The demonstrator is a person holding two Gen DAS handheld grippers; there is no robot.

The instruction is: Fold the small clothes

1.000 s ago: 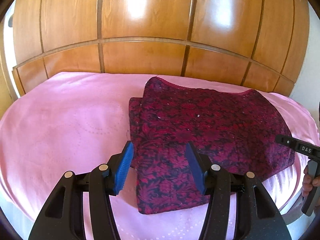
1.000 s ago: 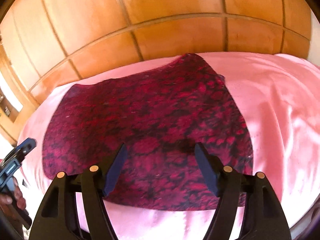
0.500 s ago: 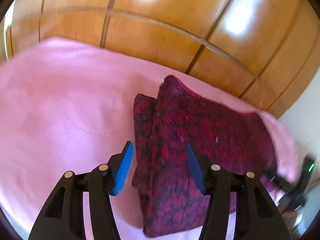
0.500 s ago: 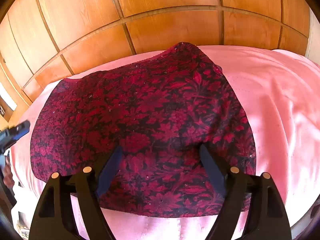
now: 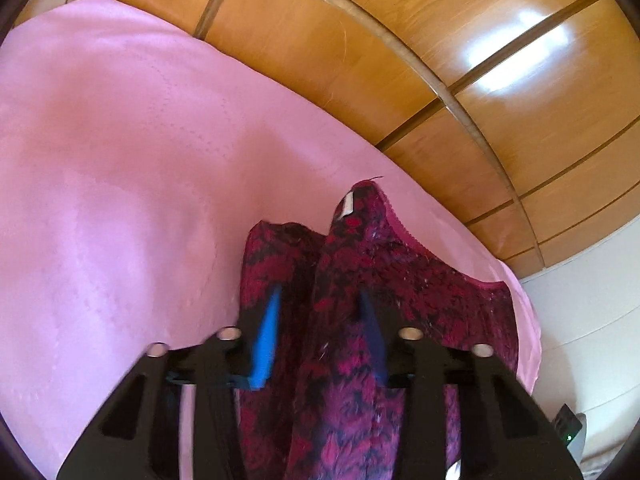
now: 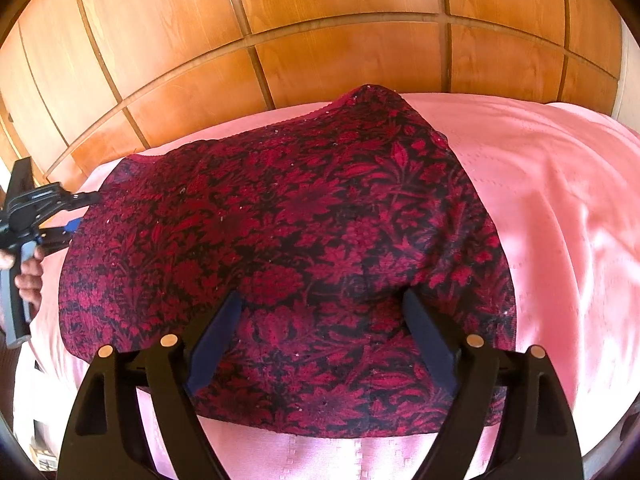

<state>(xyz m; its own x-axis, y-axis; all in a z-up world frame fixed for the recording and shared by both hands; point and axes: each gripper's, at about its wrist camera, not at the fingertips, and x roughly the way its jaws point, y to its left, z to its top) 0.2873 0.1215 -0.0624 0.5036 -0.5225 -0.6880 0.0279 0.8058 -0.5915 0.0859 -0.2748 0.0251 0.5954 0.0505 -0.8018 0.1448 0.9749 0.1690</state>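
The red cloth (image 6: 280, 240) lies half-folded on the bed (image 6: 560, 200) — left gripper (image 5: 316, 320) closing on its edge, right gripper (image 6: 320, 340) opening, empty — more folds remain.

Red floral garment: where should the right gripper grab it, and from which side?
Take the near hem of the garment, coming from the near side, low. It lies flat with that edge free on the pink sheet. The right gripper, jaws opening, hangs over cloth, pinching nothing.

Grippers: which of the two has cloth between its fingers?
The left gripper, closing on the red floral garment's edge; the right gripper hovers, opening.
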